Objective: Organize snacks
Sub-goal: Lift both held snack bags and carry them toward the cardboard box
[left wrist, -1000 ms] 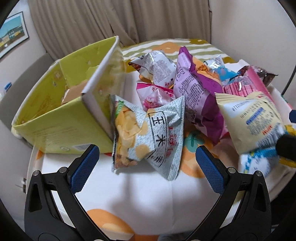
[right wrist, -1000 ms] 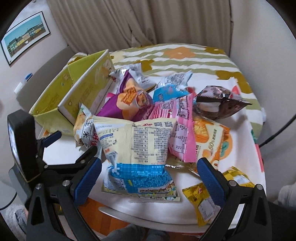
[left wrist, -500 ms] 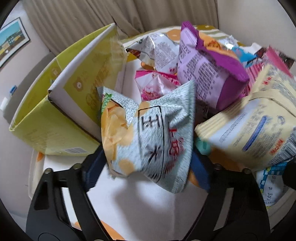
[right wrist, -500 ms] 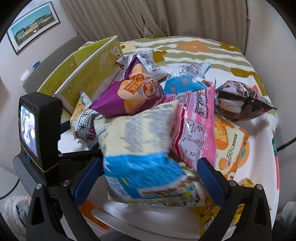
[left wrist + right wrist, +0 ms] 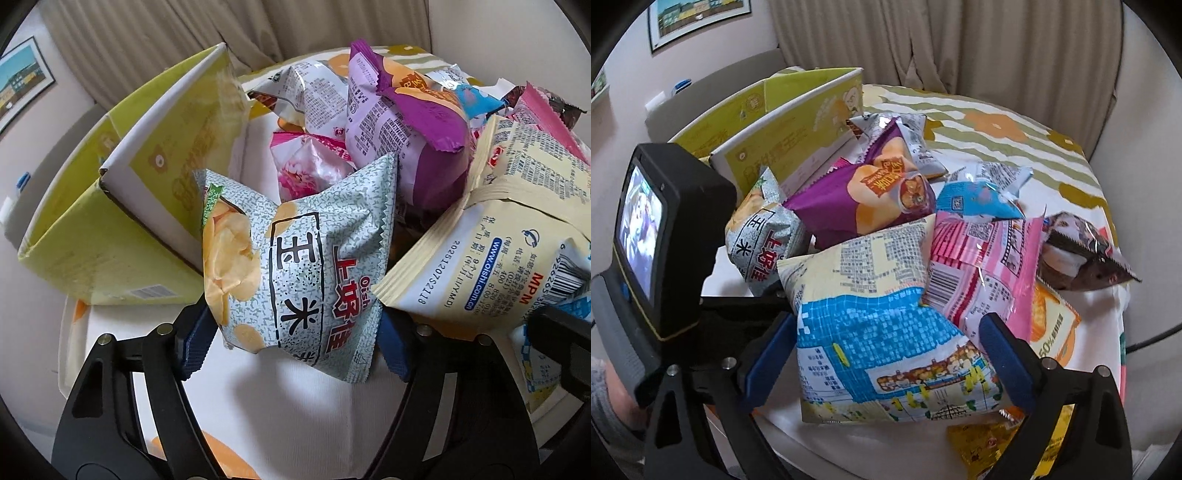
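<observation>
My left gripper (image 5: 291, 343) is shut on a grey corn-chip bag (image 5: 299, 269), its blue pads pressing both lower sides; the bag also shows in the right wrist view (image 5: 764, 240). My right gripper (image 5: 882, 362) is shut on a cream-and-blue snack bag (image 5: 882, 325), which also shows at the right of the left wrist view (image 5: 517, 236). A yellow-green cardboard box (image 5: 122, 206) stands open at the left, just beside the grey bag; it also shows in the right wrist view (image 5: 790, 118).
A purple chip bag (image 5: 864, 199), a pink bag (image 5: 982, 269), a light blue bag (image 5: 979, 199), a silver bag (image 5: 310, 92), a brown bag (image 5: 1082, 254) and orange and yellow packets (image 5: 1052, 325) lie piled on the round table (image 5: 1015, 122). Curtains hang behind.
Both grippers moved forward around their bags and closed on them. The grey bag and the cream-and-blue bag now sit pinched between the pads and look raised.
</observation>
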The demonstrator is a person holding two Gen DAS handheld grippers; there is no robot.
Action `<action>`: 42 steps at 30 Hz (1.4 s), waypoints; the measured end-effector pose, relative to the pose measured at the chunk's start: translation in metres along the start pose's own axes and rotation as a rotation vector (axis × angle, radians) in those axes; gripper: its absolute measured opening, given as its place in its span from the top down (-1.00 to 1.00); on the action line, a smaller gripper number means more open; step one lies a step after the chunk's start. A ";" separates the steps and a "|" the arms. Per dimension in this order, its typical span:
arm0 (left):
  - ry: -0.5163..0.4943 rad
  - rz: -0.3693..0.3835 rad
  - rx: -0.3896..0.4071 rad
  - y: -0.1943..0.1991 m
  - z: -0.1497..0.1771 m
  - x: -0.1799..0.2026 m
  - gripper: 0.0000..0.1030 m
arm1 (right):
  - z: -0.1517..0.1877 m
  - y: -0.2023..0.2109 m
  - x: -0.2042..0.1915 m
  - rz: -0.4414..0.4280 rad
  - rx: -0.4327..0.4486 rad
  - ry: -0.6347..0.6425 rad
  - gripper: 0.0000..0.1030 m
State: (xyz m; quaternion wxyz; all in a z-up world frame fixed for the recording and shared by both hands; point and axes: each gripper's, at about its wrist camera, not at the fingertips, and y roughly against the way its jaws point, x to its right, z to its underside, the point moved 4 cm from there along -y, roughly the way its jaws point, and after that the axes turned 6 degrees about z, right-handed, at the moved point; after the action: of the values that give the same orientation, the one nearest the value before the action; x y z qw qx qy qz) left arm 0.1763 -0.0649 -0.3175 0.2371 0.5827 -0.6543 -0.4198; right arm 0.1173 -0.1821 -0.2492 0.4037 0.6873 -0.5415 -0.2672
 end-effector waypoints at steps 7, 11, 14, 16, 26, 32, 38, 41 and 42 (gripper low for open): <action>-0.011 0.020 -0.010 0.002 0.001 0.002 -0.40 | -0.002 -0.004 -0.013 -0.012 0.021 0.112 -0.55; -0.004 0.024 -0.018 0.004 0.004 -0.001 -0.40 | -0.002 -0.003 -0.016 -0.040 0.021 0.121 -0.38; -0.003 0.024 -0.018 0.007 0.004 -0.002 -0.40 | -0.003 0.000 -0.014 -0.059 0.027 0.096 -0.23; -0.004 0.022 -0.017 0.008 0.002 -0.002 -0.40 | -0.003 0.002 -0.013 -0.074 0.033 0.076 -0.16; 0.005 0.026 0.007 0.025 -0.003 0.000 -0.40 | -0.003 0.024 -0.001 -0.077 0.077 0.003 -0.11; 0.009 0.030 0.027 0.046 -0.004 -0.004 -0.40 | -0.009 0.048 0.006 -0.078 0.117 -0.019 -0.11; 0.072 0.058 0.051 0.082 -0.011 -0.016 -0.40 | -0.021 0.076 0.013 -0.103 0.157 -0.046 -0.11; 0.117 0.075 0.074 0.100 -0.019 -0.025 -0.40 | -0.033 0.087 0.019 -0.109 0.162 -0.071 -0.11; 0.122 0.071 0.088 0.107 -0.022 -0.028 -0.40 | -0.036 0.090 0.021 -0.108 0.165 -0.077 -0.11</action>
State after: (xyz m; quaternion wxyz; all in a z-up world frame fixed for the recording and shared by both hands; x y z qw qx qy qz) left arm 0.1392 -0.0476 -0.2127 0.2653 0.5935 -0.6765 -0.3460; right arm 0.1043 -0.2008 -0.1531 0.3092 0.7358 -0.5389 -0.2694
